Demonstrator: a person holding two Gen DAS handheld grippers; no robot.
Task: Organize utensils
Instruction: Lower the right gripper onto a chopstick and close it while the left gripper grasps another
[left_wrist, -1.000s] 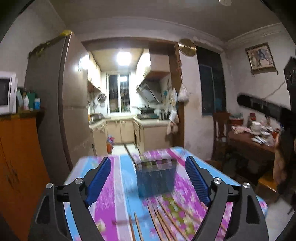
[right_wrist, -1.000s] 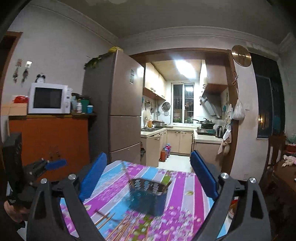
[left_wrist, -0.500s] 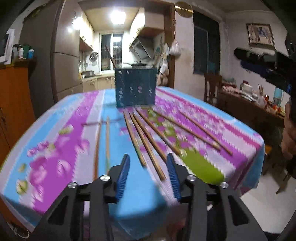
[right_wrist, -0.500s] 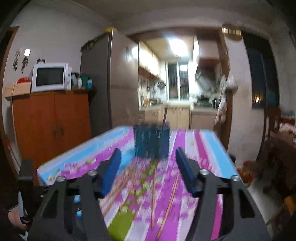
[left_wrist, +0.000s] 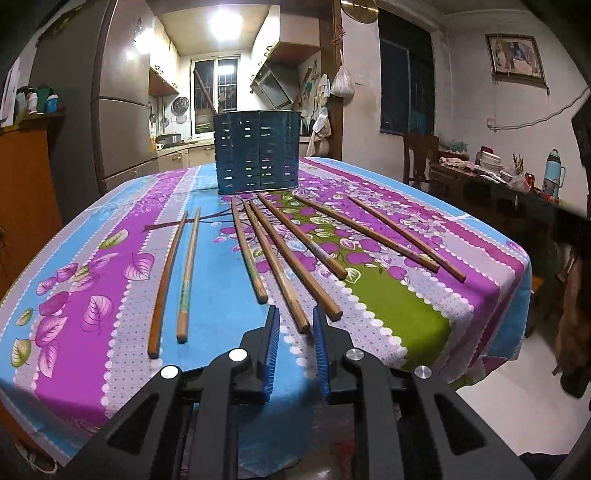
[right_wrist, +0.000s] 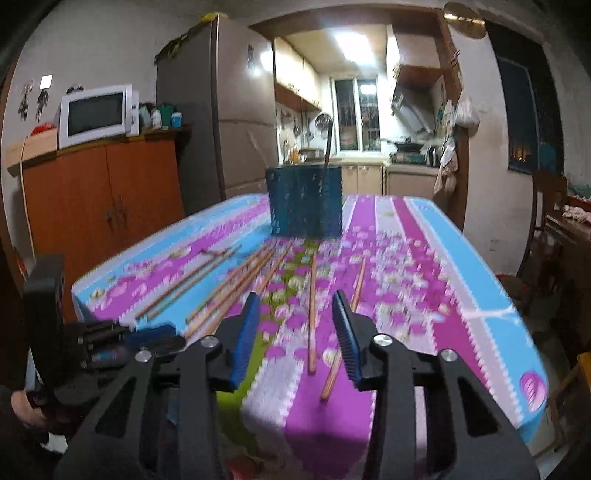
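Nearest in the left wrist view, the left gripper (left_wrist: 294, 332) hangs low over the near edge of the surface (left_wrist: 92, 354), which is covered by a cloth striped in blue, purple and green with a leaf print. Its blue-padded fingers (left_wrist: 271, 350) are closing with only a narrow gap left, and nothing lies between them; the butt of one long brown wooden chopstick (left_wrist: 275, 266) ends just ahead of their tips. The right gripper (right_wrist: 295, 321) hovers over the same edge farther along, its blue-padded fingers (right_wrist: 243, 339) also closing but set wider and gripping nothing, with the near ends of two chopsticks (right_wrist: 312, 314) lying on the cloth under and just past the gap. In the left wrist view nine chopsticks fan out flat across the cloth: two apart on the left (left_wrist: 189, 273), five bunched in the middle, two more on the right (left_wrist: 406, 233). Beyond their far tips stands the dark blue perforated metal utensil holder (left_wrist: 257, 152), upright, with one dark stick (left_wrist: 204, 93) leaning out of its top. Behind the surface are a tall grey refrigerator (left_wrist: 118, 107) and a lit kitchen.
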